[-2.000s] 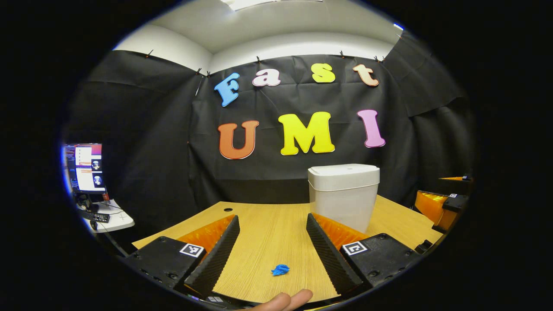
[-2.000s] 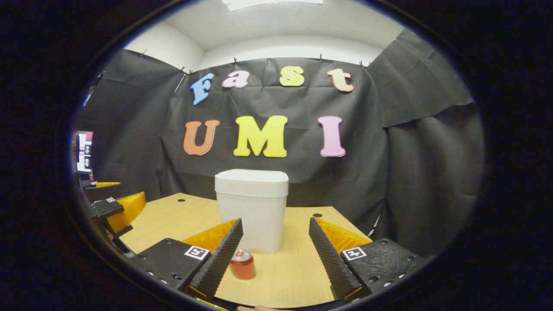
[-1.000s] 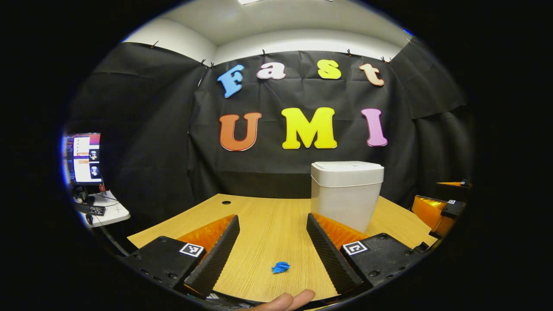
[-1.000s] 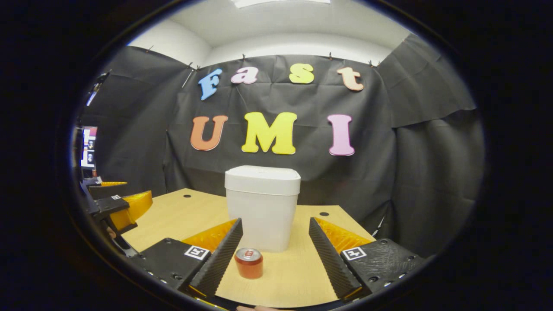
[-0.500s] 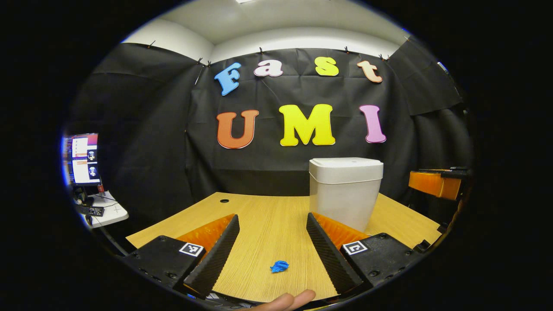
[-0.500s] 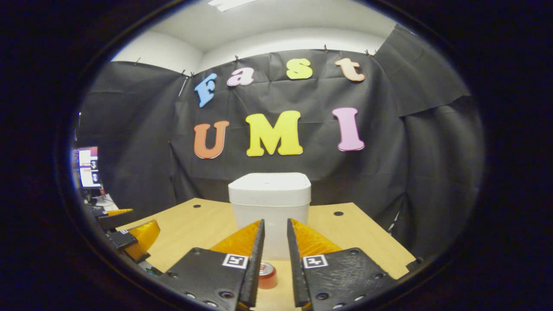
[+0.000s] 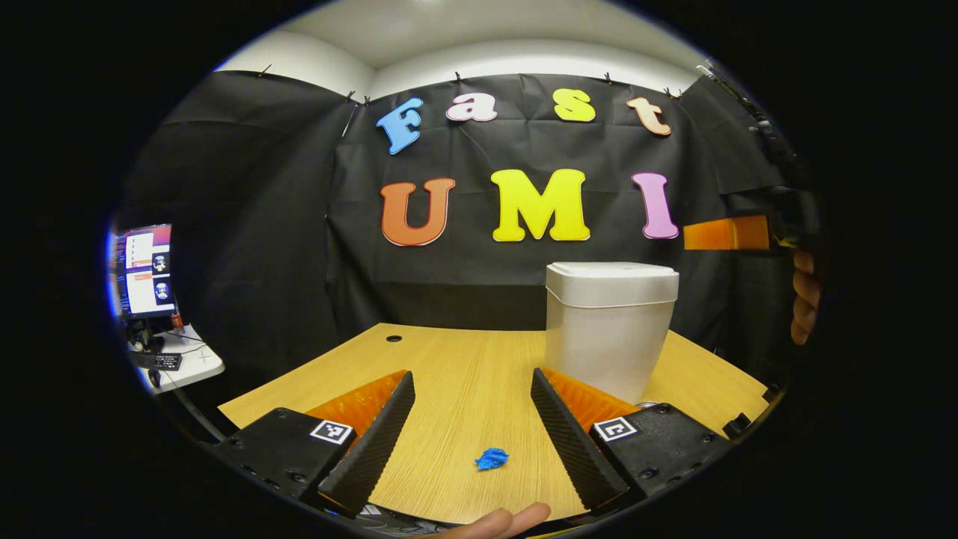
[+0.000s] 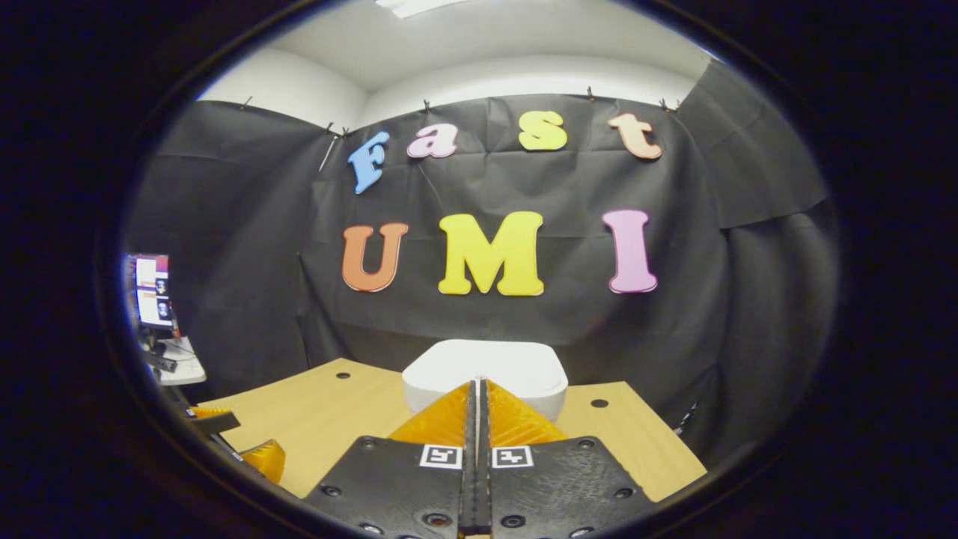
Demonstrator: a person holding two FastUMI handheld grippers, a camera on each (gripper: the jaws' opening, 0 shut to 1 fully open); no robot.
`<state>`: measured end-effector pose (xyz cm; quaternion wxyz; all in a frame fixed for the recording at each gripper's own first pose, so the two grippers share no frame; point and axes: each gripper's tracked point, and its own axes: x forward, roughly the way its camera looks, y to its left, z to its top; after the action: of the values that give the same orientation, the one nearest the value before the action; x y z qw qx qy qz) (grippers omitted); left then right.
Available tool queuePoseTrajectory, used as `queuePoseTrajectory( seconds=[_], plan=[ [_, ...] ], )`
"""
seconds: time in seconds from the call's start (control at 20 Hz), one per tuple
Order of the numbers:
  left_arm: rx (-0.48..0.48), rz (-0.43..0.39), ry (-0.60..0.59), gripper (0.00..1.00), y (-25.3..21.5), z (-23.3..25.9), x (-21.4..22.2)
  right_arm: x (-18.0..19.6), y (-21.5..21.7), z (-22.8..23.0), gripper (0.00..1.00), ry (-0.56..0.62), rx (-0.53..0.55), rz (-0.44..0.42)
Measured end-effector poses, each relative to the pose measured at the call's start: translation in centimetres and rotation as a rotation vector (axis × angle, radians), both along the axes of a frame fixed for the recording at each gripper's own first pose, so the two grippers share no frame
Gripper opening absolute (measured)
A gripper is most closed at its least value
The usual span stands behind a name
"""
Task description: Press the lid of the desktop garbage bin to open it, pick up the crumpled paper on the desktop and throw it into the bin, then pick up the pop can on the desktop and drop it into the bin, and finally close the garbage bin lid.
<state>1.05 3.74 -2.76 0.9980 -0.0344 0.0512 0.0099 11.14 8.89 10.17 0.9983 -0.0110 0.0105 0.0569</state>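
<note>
1. Left gripper (image 7: 471, 419), left gripper view: the two fingers stand wide apart, low over the wooden surface (image 7: 449, 374), with nothing between them but bare wood and the paper.
2. Crumpled paper (image 7: 492, 458): a small blue wad lying on the surface near its front edge, between the lines of the two left fingers and touching neither.
3. Garbage bin (image 7: 610, 326): a white box with a rounded lid (image 7: 612, 271), upright on the right half of the surface, beyond the tip of the left gripper's right-hand finger. The lid lies flat and closed.
4. Right gripper (image 8: 476, 397), right gripper view: the fingers are brought together, with only a thin seam between them and nothing held. The tips are raised above the bin, whose lid (image 8: 486, 367) appears from above just beyond them; whether the tips touch the lid cannot be told.
5. Right gripper in the left gripper view (image 7: 722, 233): a horizontal bar at the right edge, higher than the bin's lid and to its right, with the fingers of the hand (image 7: 804, 299) holding it visible below.
6. Side table with a lit monitor (image 7: 142, 269): outside the booth wall at the far left, well apart from the surface.
7. A fingertip (image 7: 498, 520) of the person shows at the bottom edge of the left gripper view.
</note>
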Motion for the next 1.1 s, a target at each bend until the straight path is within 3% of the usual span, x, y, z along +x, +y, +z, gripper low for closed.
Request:
queuePoseTrajectory(
  seconds=[0.3, 0.55, 1.1],
  plan=[
    [-0.009, 0.003, -0.022, 1.00, 0.6, 0.7, -0.2, 6.1, 0.6, -1.5, 0.00, 0.118, -0.017, -0.052],
    [-0.009, 0.004, -0.020, 1.00, 1.3, 0.5, -0.1, 8.7, 1.1, -2.7, 0.02, 0.181, -0.013, -0.070],
    [-0.039, 0.012, -0.008, 1.00, 2.1, -0.1, 0.3, 9.0, 1.8, -4.4, 0.01, 0.247, -0.093, -0.103]
  ],
)
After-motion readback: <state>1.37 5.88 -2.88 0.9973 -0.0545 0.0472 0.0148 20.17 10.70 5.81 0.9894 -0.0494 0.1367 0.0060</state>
